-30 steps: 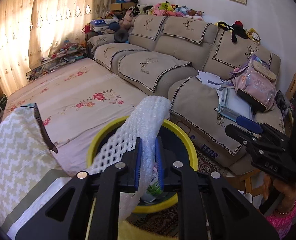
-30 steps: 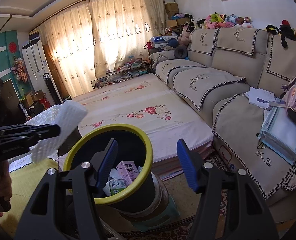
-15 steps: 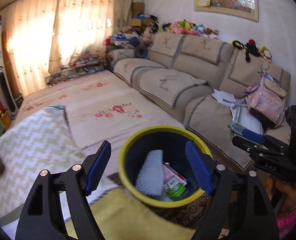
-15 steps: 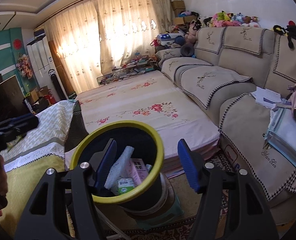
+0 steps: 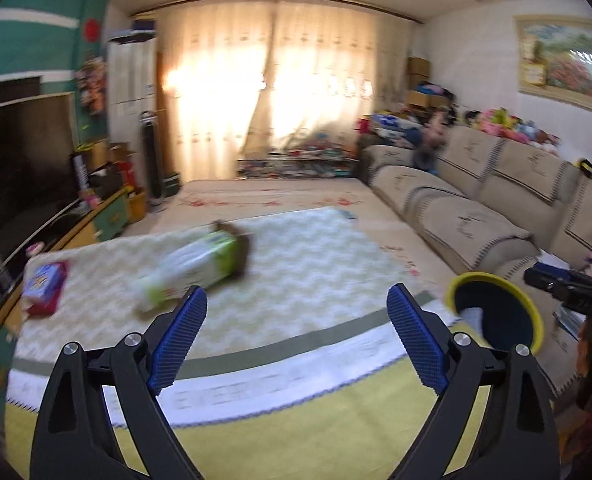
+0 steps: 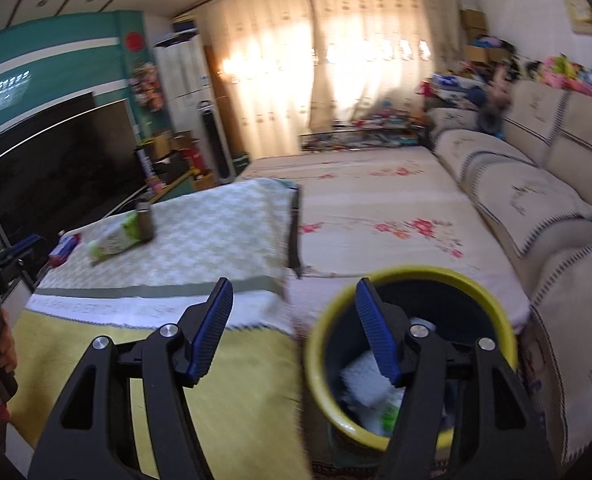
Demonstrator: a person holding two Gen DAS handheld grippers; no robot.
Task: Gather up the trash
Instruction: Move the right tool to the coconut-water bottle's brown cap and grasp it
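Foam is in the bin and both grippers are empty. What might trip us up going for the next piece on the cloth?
The green-and-white packet lies loosely beside a brown container; a wide left gripper may knock that over. The red-and-blue pack sits near the cloth edge and may slide off. The yellow-rimmed bin stands close to the right gripper.

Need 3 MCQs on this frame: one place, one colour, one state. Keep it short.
1. Where does the green-and-white package lie?
A. in the bin
B. on the patterned table cover
C. on the sofa

2. Colour of the bin's rim?
A. yellow
B. red
C. white

3. State of the left tool?
A. shut on foam netting
B. shut with nothing in it
C. open with nothing in it

Key: 1 B, it lies on the zigzag-patterned cover; 2 A, a yellow ring tops the dark bin; 3 C, its blue pads stand wide apart, having just opened, with nothing between.
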